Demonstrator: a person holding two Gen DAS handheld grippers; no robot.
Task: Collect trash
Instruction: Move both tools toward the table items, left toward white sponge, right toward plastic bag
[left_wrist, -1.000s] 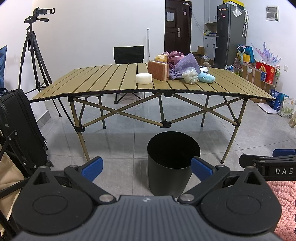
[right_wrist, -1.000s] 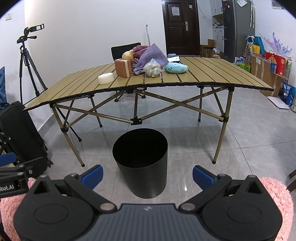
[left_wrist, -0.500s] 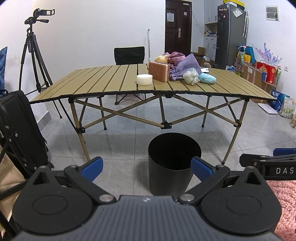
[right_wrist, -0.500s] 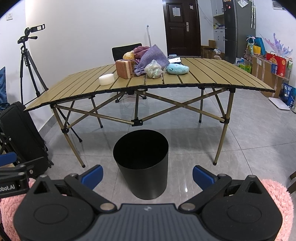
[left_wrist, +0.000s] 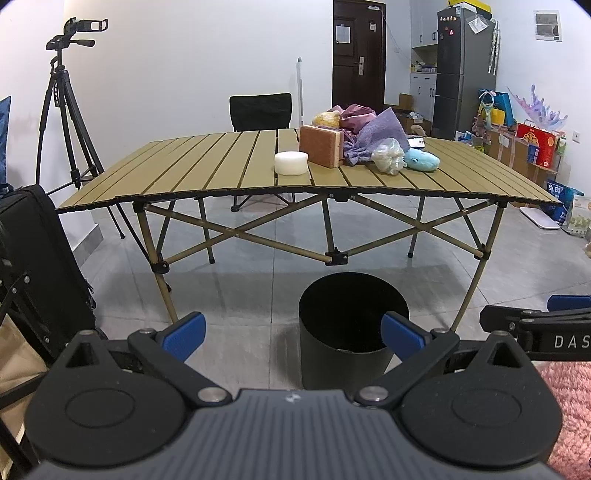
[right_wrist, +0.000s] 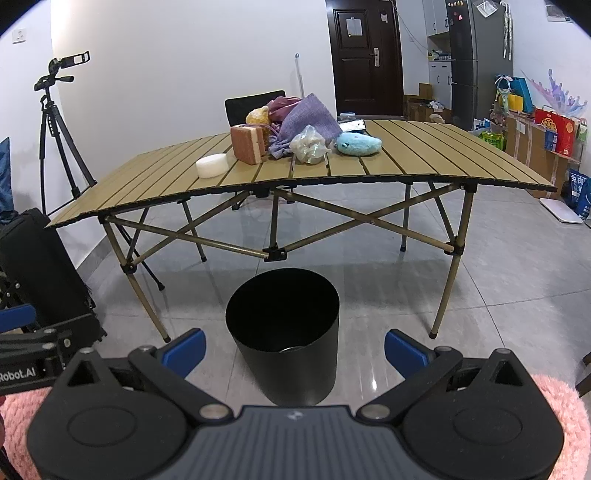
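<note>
Left gripper (left_wrist: 291, 332): spread wide, holding nothing.
Right gripper (right_wrist: 293, 347): spread wide, holding nothing.
Black bin (right_wrist: 282, 332): stood on floor, near table edge.
Crumpled plastic bag (right_wrist: 308, 144): lay on folding table (right_wrist: 424, 162), far side, beside blue plush (right_wrist: 357, 144).

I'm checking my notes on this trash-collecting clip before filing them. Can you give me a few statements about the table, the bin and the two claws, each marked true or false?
1. The black bin stands on the floor in front of the table. True.
2. The left claw holds a piece of trash. False: its fingers are spread with nothing between them.
3. The white puck lies on the tabletop, apart from the brown sponge block. True.
4. The blue plush toy lies inside the bin. False: it lies on the table, beside the crumpled plastic bag.
5. The right claw is open. True.
</note>
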